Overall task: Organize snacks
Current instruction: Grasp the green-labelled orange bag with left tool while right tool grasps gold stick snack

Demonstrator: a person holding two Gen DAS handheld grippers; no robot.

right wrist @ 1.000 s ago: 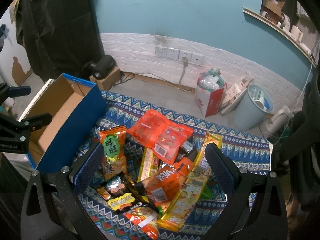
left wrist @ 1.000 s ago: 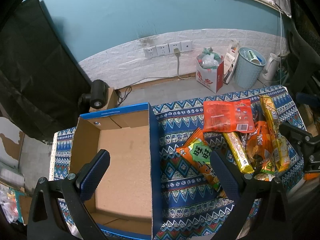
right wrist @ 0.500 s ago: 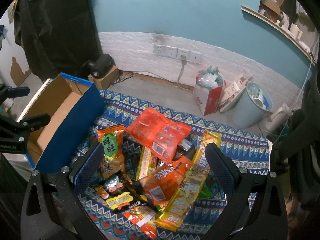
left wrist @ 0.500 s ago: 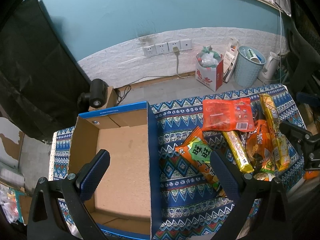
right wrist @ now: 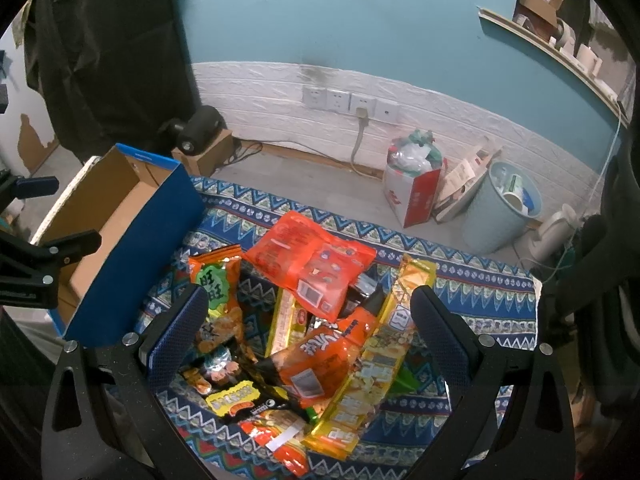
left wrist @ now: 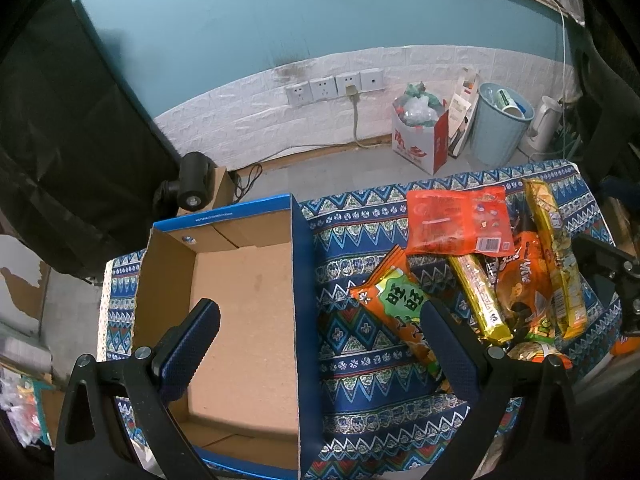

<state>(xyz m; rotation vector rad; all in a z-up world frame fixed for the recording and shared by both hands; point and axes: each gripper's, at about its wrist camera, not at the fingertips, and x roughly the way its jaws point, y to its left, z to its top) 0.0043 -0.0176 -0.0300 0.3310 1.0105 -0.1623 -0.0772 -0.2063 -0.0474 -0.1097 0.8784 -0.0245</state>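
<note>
The right tool (right wrist: pixel 308 316) hangs spread wide and empty over a heap of snack packets on the surface (right wrist: pixel 472 300), which is covered by a blue patterned cloth. Nearest the camera lie a black-and-yellow packet (right wrist: pixel 236 398) and a small orange one with a white label (right wrist: pixel 280 436); between the two fingers an orange bag with white lettering (right wrist: pixel 320 356) lies tilted. A long yellow packet (right wrist: pixel 380 352) runs its long axis from the near edge away toward the wall, just inside the right finger (right wrist: pixel 440 336). A slimmer gold bar (right wrist: pixel 286 322) lies roughly parallel to it, half buried. By the left finger (right wrist: pixel 176 332) an orange packet with a green label (right wrist: pixel 218 292) points away from the camera. A flat red-orange pouch (right wrist: pixel 310 256) tops the far end of the heap, barcode toward the tool. The left tool (left wrist: pixel 316 332) is likewise released and holds nothing: one finger (left wrist: pixel 188 348) hangs over an empty blue-sided cardboard box (left wrist: pixel 240 300), the other (left wrist: pixel 452 352) partly covers the green-label packet, with the box's right wall between them. The box stands left of the heap, apart from it. Beyond the surface lies grey floor with a black device (left wrist: pixel 194 186), a red-and-white bag of rubbish (left wrist: pixel 420 136) and a pale blue bin (left wrist: pixel 500 122), then wall sockets (left wrist: pixel 334 88).
</note>
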